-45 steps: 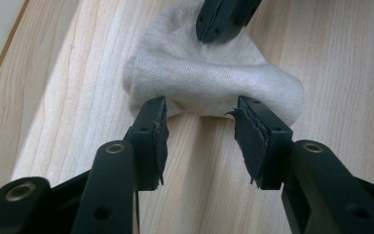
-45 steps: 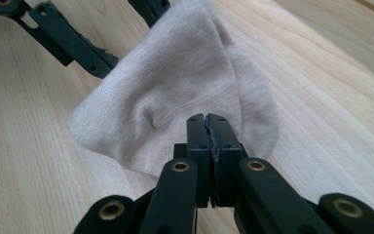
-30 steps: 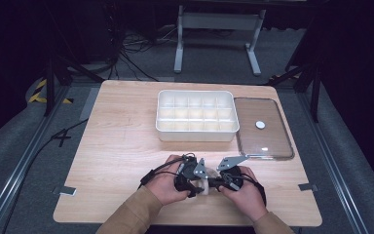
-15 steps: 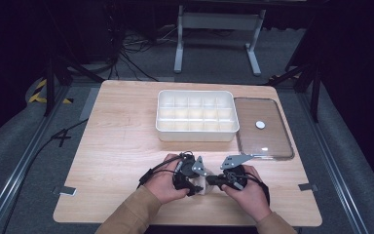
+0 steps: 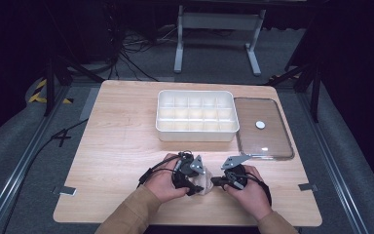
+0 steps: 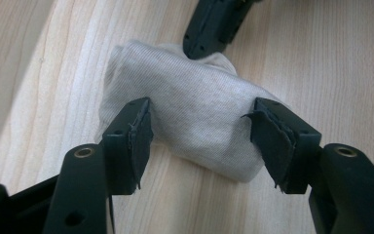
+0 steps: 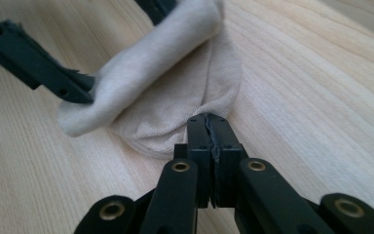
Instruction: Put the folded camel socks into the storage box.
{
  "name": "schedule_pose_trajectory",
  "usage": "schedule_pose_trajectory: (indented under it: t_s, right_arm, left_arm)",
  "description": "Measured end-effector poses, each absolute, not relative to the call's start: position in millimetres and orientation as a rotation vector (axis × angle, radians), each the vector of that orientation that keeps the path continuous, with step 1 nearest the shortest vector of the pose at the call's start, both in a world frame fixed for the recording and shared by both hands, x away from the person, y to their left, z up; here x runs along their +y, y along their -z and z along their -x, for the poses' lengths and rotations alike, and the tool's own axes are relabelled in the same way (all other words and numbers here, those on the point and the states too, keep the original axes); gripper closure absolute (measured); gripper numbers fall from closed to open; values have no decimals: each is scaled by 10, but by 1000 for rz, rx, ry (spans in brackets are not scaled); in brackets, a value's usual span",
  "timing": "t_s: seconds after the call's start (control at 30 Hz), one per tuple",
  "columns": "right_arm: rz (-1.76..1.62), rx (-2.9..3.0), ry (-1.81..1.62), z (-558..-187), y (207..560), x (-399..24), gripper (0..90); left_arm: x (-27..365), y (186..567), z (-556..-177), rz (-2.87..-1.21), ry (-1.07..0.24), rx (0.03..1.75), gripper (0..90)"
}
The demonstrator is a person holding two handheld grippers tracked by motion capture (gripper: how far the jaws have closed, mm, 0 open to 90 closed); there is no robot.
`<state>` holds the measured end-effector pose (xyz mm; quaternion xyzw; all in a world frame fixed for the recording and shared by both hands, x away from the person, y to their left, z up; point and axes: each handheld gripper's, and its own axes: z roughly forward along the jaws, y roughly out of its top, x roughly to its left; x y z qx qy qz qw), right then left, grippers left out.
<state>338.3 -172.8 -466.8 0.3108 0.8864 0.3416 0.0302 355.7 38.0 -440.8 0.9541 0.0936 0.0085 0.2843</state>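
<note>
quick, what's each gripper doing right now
Left gripper: jaws wide around the rolled beige cloth, gripping its sides.
Right gripper: shut on the cloth's edge.

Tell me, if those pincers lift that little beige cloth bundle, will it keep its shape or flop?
Probably flop: the beige cloth is soft ribbed knit, folded loosely, and dents where the left gripper spans it. It likely weighs little, and may unroll, since the right gripper pinches just its edge. It seems unlikely to slip or break.
</note>
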Motion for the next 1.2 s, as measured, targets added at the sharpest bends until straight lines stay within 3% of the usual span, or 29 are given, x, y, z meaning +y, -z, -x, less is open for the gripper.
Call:
schedule_pose_trajectory:
  t_s: [0.5,0.7,1.0,1.2]
  right_arm:
    - [-934,2763,-1088,-3345,4689,-1632,891]
    - [-974,2744,-1122,-3369,4611,-1713,841]
    - [-1095,2579,-1256,-3388,4484,-1762,597]
    - [-1135,2575,-1277,-3418,4552,-1662,500]
  left_arm:
    - [241,4505,-3466,-2555,-123,237,340]
    - [258,4502,-3465,-2557,-117,236,342]
    - [246,4502,-3450,-2560,-134,245,341]
    - [214,4504,-3402,-2579,-188,236,332]
